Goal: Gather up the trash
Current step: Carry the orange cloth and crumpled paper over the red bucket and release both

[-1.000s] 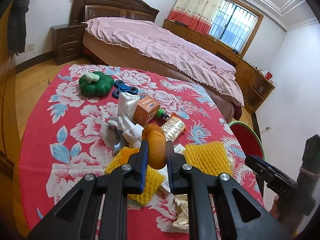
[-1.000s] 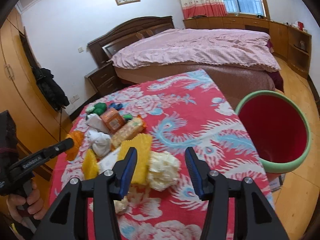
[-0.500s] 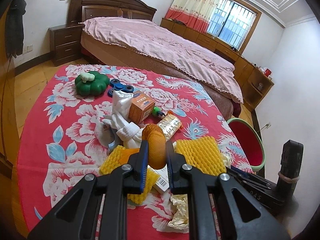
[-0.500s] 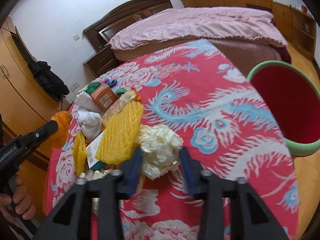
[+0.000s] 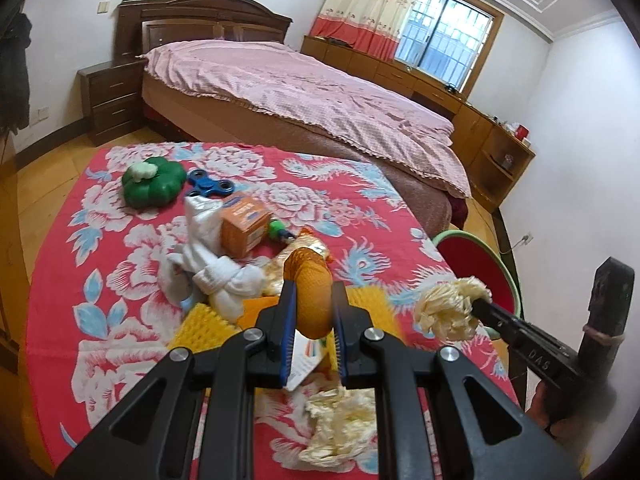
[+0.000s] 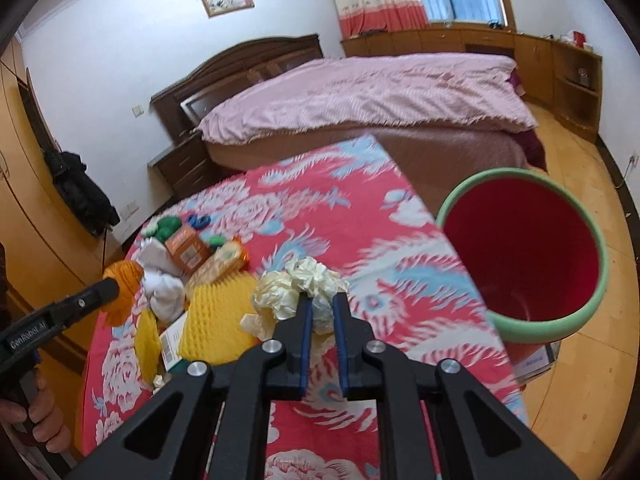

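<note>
A: As seen from the left wrist cam, what text is legible?

B: "DAS" reads on the arm of the right gripper (image 5: 478, 305), at the right of frame. The orange box (image 5: 243, 225) carries print, too small to read. A white label card under the left jaws shows colour print, unreadable.

A: Left gripper (image 5: 313, 304) state?

B: Jaws narrow, clamped on an orange foam net (image 5: 311, 290); both pads press its sides. The net is lifted above the red floral tablecloth (image 5: 120, 288).

A: Right gripper, same view?

B: Tips closed on a cream crumpled wad (image 5: 450, 306), held above the cloth's right edge, near the red bin w/ green rim (image 5: 486, 268). A second cream wad (image 5: 340, 424) lies on the cloth below the left jaws.

A: Now the right wrist cam. Text?

B: "GenRobot.AI" on the left gripper (image 6: 114, 286) arm, lower left. A barcode label (image 6: 172, 344) lies beside the yellow foam net (image 6: 218, 320); digits unreadable. Orange box (image 6: 186, 250) print blurred.

A: Right gripper (image 6: 320, 312) here?

B: Jaws narrow, gripping the cream crumpled wad (image 6: 298, 290), most of which bulges out above and left of the pads. The wad is off the cloth, left of the red bin w/ green rim (image 6: 524, 258), which stands on the floor just beside the table.

A: Left gripper here?

B: Tip holds the orange foam net (image 6: 122, 292) over the cloth's left side. A hand (image 6: 40, 420) grips its handle.
</note>
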Motion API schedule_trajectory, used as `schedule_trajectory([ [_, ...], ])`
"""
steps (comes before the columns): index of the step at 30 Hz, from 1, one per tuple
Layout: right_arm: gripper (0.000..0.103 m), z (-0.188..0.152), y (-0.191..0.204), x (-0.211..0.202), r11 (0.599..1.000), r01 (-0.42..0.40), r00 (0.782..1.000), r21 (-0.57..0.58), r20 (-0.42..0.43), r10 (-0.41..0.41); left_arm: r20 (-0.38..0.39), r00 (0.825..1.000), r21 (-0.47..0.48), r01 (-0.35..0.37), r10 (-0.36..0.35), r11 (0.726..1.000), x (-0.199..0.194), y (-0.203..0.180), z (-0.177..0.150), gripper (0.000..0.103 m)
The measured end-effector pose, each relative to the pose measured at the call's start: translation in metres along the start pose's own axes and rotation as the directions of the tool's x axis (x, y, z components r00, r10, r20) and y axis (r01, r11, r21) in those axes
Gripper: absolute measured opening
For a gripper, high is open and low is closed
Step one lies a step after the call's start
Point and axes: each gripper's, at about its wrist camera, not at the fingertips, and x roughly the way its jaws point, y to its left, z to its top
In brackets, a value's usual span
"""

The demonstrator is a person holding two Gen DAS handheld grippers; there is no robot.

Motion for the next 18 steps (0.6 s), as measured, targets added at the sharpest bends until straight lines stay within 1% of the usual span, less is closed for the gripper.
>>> schedule_trajectory([
  [4,0.012,0.009,-0.008,-0.013,1.000,0.018,0.999,0.005,0.042,-0.018,-0.009,0.999,0.029,0.033,-0.033,0.999,0.003,-0.017,0.006,0.016],
  [8,0.012,0.018,-0.025,-0.023,0.998,0.043,0.996,0.038,0.075,-0.045,-0.014,0.998,0.069,0.056,-0.055,0.996,0.006,-0.037,0.011,0.016],
  [13,0.012,0.027,-0.056,-0.034,0.992,0.083,0.988,0.096,0.119,-0.095,-0.035,0.995,0.123,0.096,-0.092,0.988,0.020,-0.073,0.018,0.016],
  [18,0.012,0.030,-0.090,-0.039,0.978,0.120,0.981,0.171,0.130,-0.143,-0.067,0.989,0.170,0.138,-0.129,0.976,0.042,-0.109,0.021,0.016],
])
